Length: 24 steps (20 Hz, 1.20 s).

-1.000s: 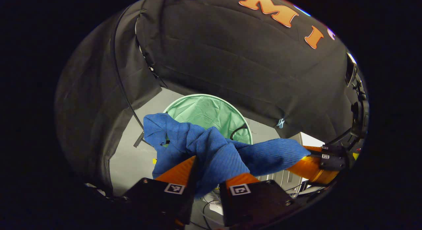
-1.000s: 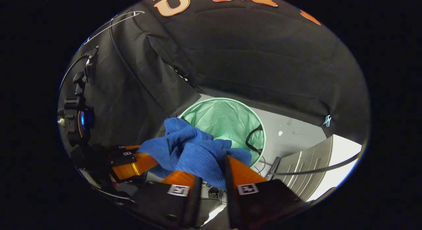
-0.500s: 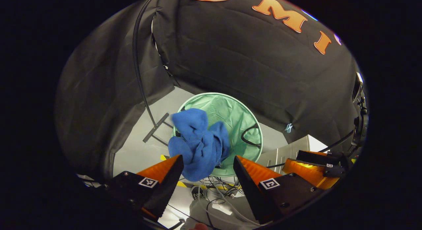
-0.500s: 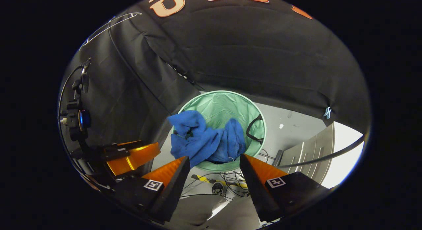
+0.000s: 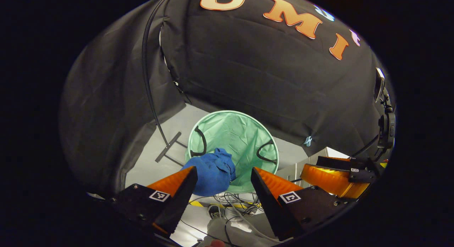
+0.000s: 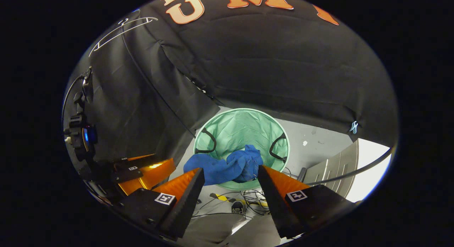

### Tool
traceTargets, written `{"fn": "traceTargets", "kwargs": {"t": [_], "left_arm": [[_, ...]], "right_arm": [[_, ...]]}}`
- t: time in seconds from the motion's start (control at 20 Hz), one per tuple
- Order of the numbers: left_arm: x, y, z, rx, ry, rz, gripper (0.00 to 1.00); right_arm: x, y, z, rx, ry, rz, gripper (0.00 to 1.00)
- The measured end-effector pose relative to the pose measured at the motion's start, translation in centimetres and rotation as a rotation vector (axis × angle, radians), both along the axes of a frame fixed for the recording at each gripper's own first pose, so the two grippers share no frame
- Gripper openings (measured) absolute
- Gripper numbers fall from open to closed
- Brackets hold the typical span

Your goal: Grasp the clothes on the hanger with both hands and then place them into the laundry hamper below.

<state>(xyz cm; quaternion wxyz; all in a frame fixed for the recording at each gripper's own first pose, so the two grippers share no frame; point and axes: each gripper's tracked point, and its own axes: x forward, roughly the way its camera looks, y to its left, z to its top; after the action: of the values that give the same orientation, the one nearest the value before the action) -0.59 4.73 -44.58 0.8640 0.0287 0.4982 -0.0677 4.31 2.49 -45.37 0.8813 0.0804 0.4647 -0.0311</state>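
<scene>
- One blue garment (image 6: 227,165), bunched, lies across the near-left rim of the green hamper (image 6: 244,128); part is inside, part hangs outside over the edge.
- Its long axis runs left to right along the near rim, with the crumpled thicker end toward the hamper's middle.
- Step, as I judge it: release made, placing not quite complete.
- Next move likely calls for nudging the overhanging part inward.
- Left gripper (image 5: 223,174): fingers spread, holding nothing.
- Right gripper (image 6: 230,174): fingers spread, empty, above the near rim.
</scene>
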Motion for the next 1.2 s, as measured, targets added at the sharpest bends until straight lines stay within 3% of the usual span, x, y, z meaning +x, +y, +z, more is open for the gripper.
{"fn": "traceTargets", "kwargs": {"t": [0.45,0.65,1.0,1.15,1.2], "left_arm": [[4.4,-0.7,8.1,-0.029,-0.254,0.004,0.97],[7.3,0.2,14.8,0.002,-0.429,0.026,0.97],[11.1,-0.5,25.6,-0.045,-0.687,0.060,0.96],[12.3,-0.4,30.5,-0.060,-0.821,0.068,0.95],[12.1,-0.6,31.7,-0.060,-0.851,0.066,0.92]], "right_arm": [[3.7,0.1,10.8,-0.057,-0.252,0.004,0.99],[5.0,-0.6,18.5,-0.164,-0.416,0.027,0.99],[5.5,0.5,30.8,-0.125,-0.704,-0.009,1.00],[4.8,-0.3,34.9,-0.192,-0.787,-0.009,0.98],[4.4,-0.5,36.1,-0.212,-0.816,-0.012,0.89]]}}
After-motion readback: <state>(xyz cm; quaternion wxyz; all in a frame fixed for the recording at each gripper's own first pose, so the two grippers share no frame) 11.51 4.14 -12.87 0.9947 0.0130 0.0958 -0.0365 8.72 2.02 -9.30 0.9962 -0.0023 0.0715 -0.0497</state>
